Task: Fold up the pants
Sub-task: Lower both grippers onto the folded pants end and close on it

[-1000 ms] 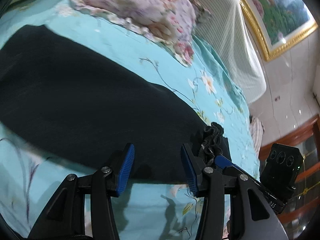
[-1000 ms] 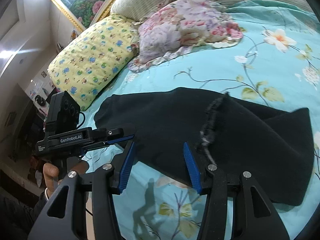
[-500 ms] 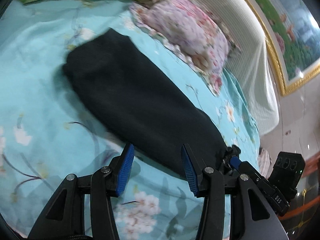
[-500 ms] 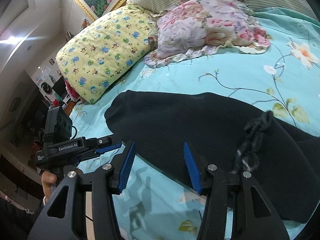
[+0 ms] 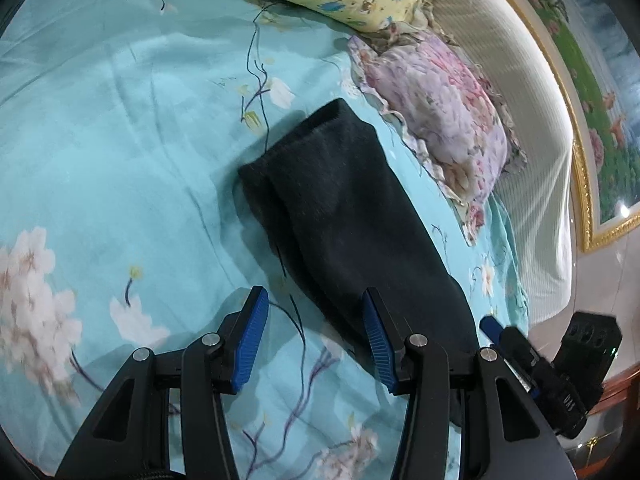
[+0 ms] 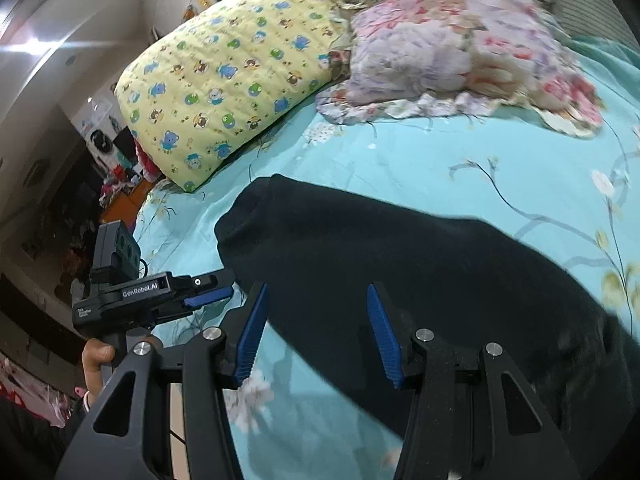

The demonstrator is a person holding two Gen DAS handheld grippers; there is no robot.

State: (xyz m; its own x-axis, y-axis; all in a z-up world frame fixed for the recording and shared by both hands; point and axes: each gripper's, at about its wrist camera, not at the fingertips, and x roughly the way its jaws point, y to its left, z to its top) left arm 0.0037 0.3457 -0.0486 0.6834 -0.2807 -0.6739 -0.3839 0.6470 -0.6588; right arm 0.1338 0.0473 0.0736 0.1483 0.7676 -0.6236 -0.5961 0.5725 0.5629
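Black pants [image 5: 340, 208] lie lengthwise on the teal flowered sheet, folded leg over leg, with the hem end [image 5: 304, 140] toward the pillows. My left gripper [image 5: 314, 300] hovers open over the pants' near edge with nothing between its blue pads. My right gripper [image 5: 496, 328] shows at the lower right of this view, past the pants. In the right wrist view the pants [image 6: 400, 264] fill the middle. The right gripper [image 6: 316, 294] is open above them, holding nothing. The left gripper [image 6: 210, 294] sits just left of the hem, held by a hand [image 6: 96, 356].
A yellow cartoon-print pillow [image 6: 224, 80] and a pink floral pillow [image 6: 460, 48] lie at the head of the bed, before a striped headboard cushion [image 5: 532, 152]. A gold-framed painting [image 5: 592, 100] hangs behind. The bed's left edge [image 6: 144, 208] drops to a cluttered floor.
Both grippers have moved along the pants toward the hem end. The drawstring waist has slid out of both views. Both grippers stayed open and took hold of nothing.
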